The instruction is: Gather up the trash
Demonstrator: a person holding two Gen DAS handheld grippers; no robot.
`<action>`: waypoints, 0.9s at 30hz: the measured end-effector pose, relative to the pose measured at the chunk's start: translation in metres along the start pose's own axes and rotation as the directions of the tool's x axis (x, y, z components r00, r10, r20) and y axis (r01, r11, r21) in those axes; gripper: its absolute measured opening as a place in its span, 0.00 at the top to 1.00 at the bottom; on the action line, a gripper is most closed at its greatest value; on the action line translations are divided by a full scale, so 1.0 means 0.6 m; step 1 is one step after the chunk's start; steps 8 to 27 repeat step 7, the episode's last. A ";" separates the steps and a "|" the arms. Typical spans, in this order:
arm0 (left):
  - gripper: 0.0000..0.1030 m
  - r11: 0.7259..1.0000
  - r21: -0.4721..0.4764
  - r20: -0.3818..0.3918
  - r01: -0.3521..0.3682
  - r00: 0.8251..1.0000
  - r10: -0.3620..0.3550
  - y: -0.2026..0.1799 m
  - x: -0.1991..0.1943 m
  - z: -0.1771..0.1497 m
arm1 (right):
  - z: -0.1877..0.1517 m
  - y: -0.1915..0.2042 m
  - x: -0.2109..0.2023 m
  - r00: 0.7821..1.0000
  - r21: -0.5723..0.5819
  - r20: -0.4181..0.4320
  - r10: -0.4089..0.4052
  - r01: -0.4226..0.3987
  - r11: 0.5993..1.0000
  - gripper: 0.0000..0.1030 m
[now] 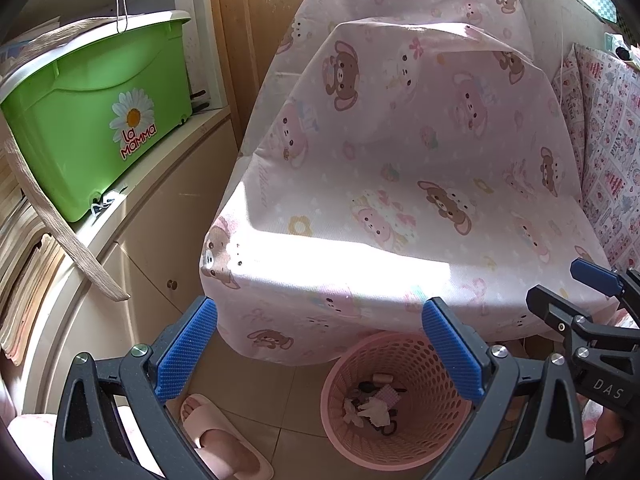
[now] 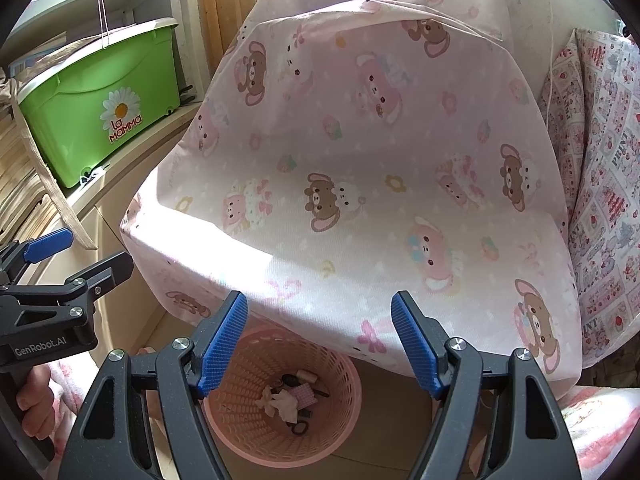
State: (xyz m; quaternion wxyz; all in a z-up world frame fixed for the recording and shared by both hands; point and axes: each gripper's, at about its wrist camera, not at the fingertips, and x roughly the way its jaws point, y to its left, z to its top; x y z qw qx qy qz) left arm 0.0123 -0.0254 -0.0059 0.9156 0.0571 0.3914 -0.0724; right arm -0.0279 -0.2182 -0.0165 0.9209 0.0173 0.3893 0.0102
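Observation:
A pink perforated trash basket (image 1: 424, 436) stands on the tiled floor below the edge of a table draped in a pink bear-print cloth (image 1: 400, 160). It holds crumpled tissue (image 1: 370, 408) and small scraps. It also shows in the right wrist view (image 2: 248, 428), with the tissue (image 2: 282, 400) inside. My left gripper (image 1: 320, 356) is open and empty, above the basket. My right gripper (image 2: 320, 344) is open and empty, also above the basket. Each gripper shows at the edge of the other's view: the right one (image 1: 576, 292), the left one (image 2: 80, 252).
A green storage box (image 1: 96, 128) sits on a cream cabinet (image 1: 160, 240) at the left. A pink slipper with a foot in it (image 1: 216, 432) is on the floor beside the basket. A patterned cushion (image 1: 608, 152) leans at the right.

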 end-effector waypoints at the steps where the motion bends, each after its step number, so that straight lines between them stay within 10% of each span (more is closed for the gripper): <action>1: 0.02 1.000 0.002 -0.004 -0.002 1.000 0.002 0.000 0.002 0.000 | 0.001 0.000 -0.001 1.000 0.000 0.004 -0.002 0.002 1.000 0.26; 27: 0.02 1.000 -0.023 -0.006 0.005 1.000 -0.005 0.008 0.000 0.001 | -0.001 -0.002 0.007 1.000 0.006 -0.013 -0.006 0.006 1.000 0.26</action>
